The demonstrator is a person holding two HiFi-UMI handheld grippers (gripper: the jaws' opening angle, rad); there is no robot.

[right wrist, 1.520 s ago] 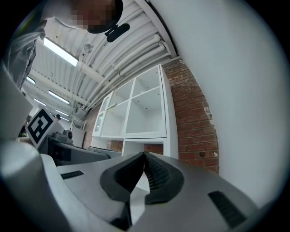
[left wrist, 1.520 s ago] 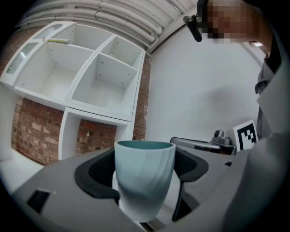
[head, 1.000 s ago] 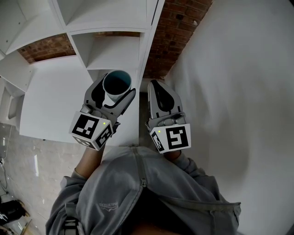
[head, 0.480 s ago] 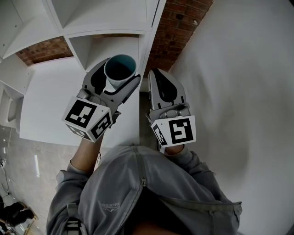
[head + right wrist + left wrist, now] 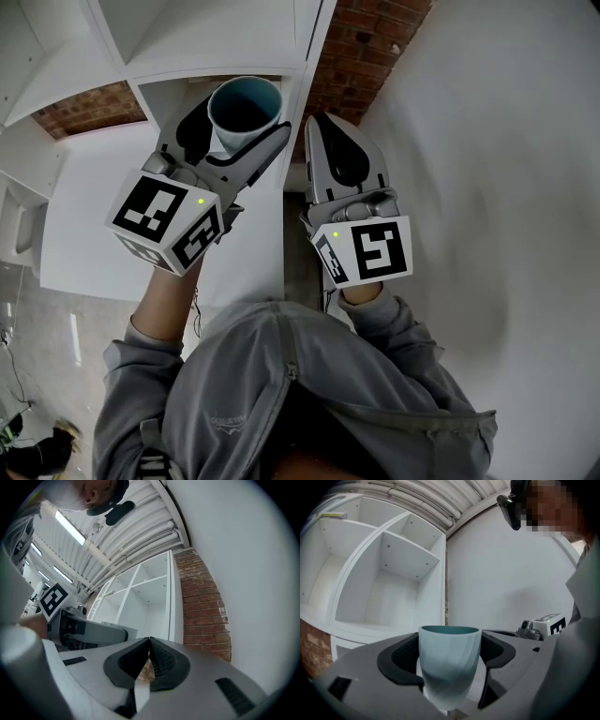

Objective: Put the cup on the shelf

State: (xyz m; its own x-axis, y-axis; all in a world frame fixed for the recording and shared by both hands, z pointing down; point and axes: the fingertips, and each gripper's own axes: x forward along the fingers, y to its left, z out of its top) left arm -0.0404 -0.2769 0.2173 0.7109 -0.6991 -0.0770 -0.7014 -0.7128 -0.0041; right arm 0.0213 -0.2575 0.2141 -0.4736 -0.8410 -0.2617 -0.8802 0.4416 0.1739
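Note:
A pale blue cup (image 5: 243, 112) with a dark teal inside stands upright between the jaws of my left gripper (image 5: 232, 120), which is shut on it. In the left gripper view the cup (image 5: 449, 666) fills the gap between the black pads, in front of the white shelf unit (image 5: 384, 588) with its open compartments. In the head view the cup hangs over the front of a shelf compartment (image 5: 202, 84). My right gripper (image 5: 330, 155) is beside it on the right, jaws shut together with nothing in them (image 5: 149, 656).
The white shelf unit (image 5: 141, 37) has several open compartments. A red brick wall strip (image 5: 361, 52) runs beside it, then a plain white wall (image 5: 497, 141). A white tabletop (image 5: 103, 206) lies below left. My grey sleeve and hood (image 5: 281, 394) fill the bottom.
My left gripper has carried the cup up and forward toward the shelf compartment. The right gripper has risen a little alongside it, still shut.

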